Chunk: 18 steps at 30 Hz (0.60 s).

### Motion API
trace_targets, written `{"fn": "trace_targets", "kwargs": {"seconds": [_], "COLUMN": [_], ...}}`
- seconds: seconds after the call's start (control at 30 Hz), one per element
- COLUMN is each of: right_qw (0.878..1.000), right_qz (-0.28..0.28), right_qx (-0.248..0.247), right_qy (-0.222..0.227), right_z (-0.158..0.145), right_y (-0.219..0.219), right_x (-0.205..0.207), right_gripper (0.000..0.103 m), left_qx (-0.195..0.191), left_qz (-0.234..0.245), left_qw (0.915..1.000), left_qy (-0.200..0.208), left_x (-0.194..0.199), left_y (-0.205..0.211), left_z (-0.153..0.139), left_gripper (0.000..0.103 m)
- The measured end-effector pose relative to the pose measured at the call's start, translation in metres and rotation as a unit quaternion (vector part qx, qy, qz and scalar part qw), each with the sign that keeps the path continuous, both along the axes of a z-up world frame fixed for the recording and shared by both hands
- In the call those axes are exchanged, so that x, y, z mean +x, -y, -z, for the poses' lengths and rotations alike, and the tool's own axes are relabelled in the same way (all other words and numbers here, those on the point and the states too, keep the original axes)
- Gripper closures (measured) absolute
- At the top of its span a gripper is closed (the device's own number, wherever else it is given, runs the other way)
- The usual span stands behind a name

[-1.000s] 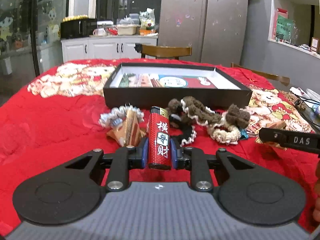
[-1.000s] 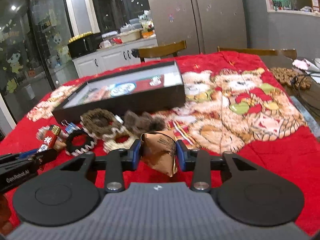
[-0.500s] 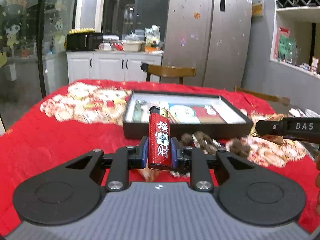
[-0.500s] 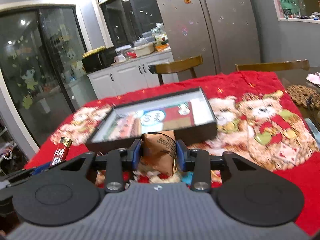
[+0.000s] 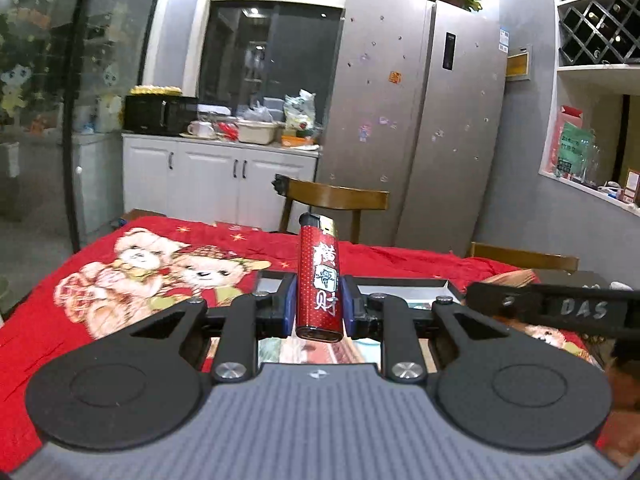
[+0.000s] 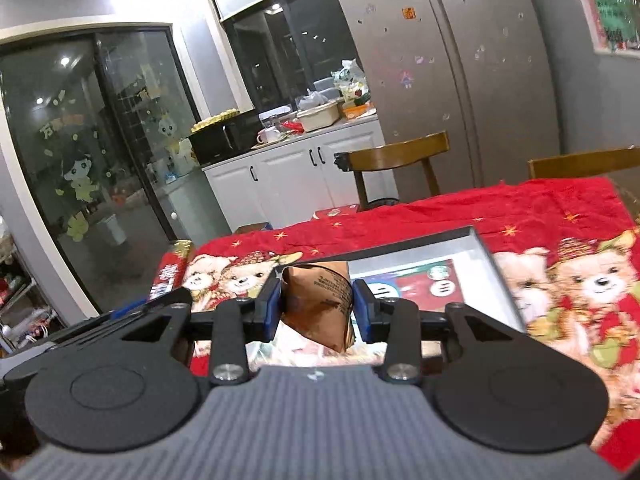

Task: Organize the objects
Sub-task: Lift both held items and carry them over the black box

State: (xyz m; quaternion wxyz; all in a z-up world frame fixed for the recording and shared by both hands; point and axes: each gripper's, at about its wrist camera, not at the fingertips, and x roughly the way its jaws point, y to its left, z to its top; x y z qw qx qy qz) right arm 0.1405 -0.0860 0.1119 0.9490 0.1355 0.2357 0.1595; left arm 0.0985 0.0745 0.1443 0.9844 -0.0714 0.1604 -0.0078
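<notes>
My left gripper [image 5: 318, 306] is shut on a red lighter [image 5: 319, 280] with white Chinese characters, held upright above the black tray [image 5: 404, 280]. My right gripper [image 6: 316, 304] is shut on a brown paper packet [image 6: 320, 304], held over the near left part of the same tray [image 6: 492, 256]. The lighter also shows at the left of the right wrist view [image 6: 170, 274]. The right gripper's black body marked DAS [image 5: 560, 308] shows at the right of the left wrist view.
A red bear-print cloth [image 5: 132, 280] covers the table. Wooden chairs [image 5: 336, 200] stand at the far side, before white cabinets [image 5: 208, 176] and a steel fridge [image 5: 420, 120]. The tray floor bears printed pictures [image 6: 432, 284].
Both grippers have risen from the table and moved forward over the tray, each carrying its object. The hair ties and other loose items have dropped out of view.
</notes>
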Motion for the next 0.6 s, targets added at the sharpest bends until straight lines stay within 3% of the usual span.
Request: {"fn": "trace_targets", "kwargs": {"seconds": [0.27,0.4,0.47,0.5,0.6], "right_qw": [0.999,0.997,0.996,0.996,0.995], "right_qz": [0.002,0.004,0.006,0.007,0.016], "right_qx": [0.011,-0.002,-0.005,-0.006,-0.001], "right_qy": [-0.045,-0.074,-0.084,-0.089,-0.102], "right_z": [0.022,0.04,0.049,0.055,0.072], "right_y": [-0.021,-0.031,-0.035,-0.037,-0.037], "right_x": [0.055,0.076,0.085,0.088,0.095], "right_gripper": [0.062,0.062,0.062,0.062,0.062], "left_qx": [-0.046,-0.041,-0.04,-0.041,-0.056], "left_qz": [0.015,0.026,0.028,0.028,0.027], "left_qw": [0.9979,0.9965,0.996,0.9955,0.9924], "left_qy": [-0.043,-0.068,-0.075,-0.08,-0.106], "left_x": [0.063,0.087,0.095,0.098,0.108], "left_y": [-0.023,-0.029,-0.033,-0.035,-0.044], "left_z": [0.019,0.037,0.046,0.051,0.066], "left_gripper": [0.076,0.076,0.079,0.089,0.089]}}
